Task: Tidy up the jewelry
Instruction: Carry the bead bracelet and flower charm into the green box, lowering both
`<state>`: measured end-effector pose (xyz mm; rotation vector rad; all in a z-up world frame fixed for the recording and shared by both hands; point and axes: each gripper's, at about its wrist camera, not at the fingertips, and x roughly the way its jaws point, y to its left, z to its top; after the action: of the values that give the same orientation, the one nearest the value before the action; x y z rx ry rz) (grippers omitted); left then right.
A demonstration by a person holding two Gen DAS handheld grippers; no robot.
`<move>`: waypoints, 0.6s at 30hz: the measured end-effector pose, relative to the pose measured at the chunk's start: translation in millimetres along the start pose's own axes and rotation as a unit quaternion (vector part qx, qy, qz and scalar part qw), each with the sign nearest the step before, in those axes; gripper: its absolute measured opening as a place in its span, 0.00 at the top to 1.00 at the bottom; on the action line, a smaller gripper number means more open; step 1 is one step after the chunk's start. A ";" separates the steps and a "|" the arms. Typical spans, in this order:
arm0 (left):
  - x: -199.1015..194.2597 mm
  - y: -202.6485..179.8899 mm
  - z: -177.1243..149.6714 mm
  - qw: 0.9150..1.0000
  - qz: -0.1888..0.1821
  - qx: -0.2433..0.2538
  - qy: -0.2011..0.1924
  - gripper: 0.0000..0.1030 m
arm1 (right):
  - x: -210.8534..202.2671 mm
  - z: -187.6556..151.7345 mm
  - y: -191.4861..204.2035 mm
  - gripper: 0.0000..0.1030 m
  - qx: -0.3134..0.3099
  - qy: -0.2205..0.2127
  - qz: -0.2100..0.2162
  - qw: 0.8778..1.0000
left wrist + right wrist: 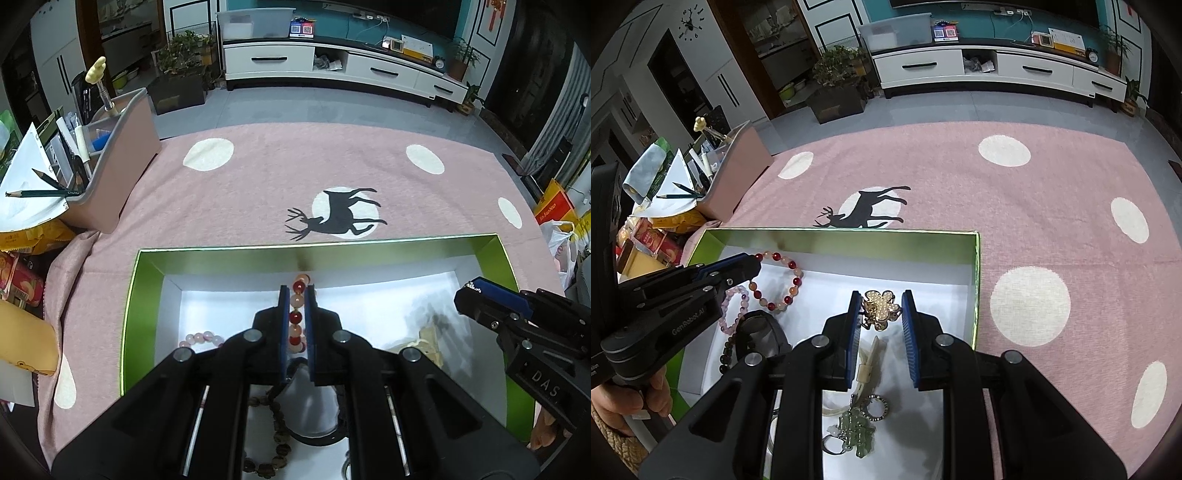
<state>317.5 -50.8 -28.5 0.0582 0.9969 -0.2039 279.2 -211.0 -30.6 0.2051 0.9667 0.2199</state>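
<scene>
**Both tongs down in the green box, each on a piece of jewelry**

My left tongs (297,291) are squeezed nearly together on the red-and-peach bead bracelet (781,280). Seen from the right wrist, the tips pinch the loop at its top left, close to the far wall of the green box (842,238), and the rest of the ring hangs or lies over the white floor toward the middle of the box; I cannot tell whether it is lifted clear. From my own left wrist the beads run in a line straight up between the two blue pads.

My right tongs (880,308) stand narrow around the gold flower brooch (881,308). The brooch sits between the blue pads, nearer the box's right wall than its left. The left pad looks to be against it; whether the right pad presses too I cannot tell for sure, though the piece fills nearly the whole gap.

Below the brooch, toward the near edge of the box, lie a cream cord (871,360), a small sparkly ring (874,407) and a pale green jade pendant (855,434). Along the left side lies a pale pink and lilac bead bracelet (737,310), with a dark bead string (727,356) just beneath it and a black round thing (762,332) beside both.

The box rests on a pink cloth with white dots and a deer figure (868,208). A pink bin of pencils and papers (738,173) stands at the cloth's far left corner.
</scene>
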 end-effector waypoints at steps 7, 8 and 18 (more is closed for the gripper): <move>2.5 1.4 -1.4 1.000 0.010 0.003 0.004 0.93 | 2.2 0.5 2.8 0.79 -0.007 0.002 -0.007 1.000; 2.7 1.5 -1.6 1.000 0.012 0.004 0.005 0.93 | 2.6 0.6 3.3 0.79 -0.008 0.002 -0.008 1.000; 5.2 1.0 -2.6 1.000 0.021 0.009 0.008 0.93 | 4.7 1.2 6.1 0.79 -0.017 0.004 -0.021 1.000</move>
<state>318.3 -50.3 -34.2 0.0962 1.0095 -0.1740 282.2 -203.9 -32.0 0.1529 0.9728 0.1988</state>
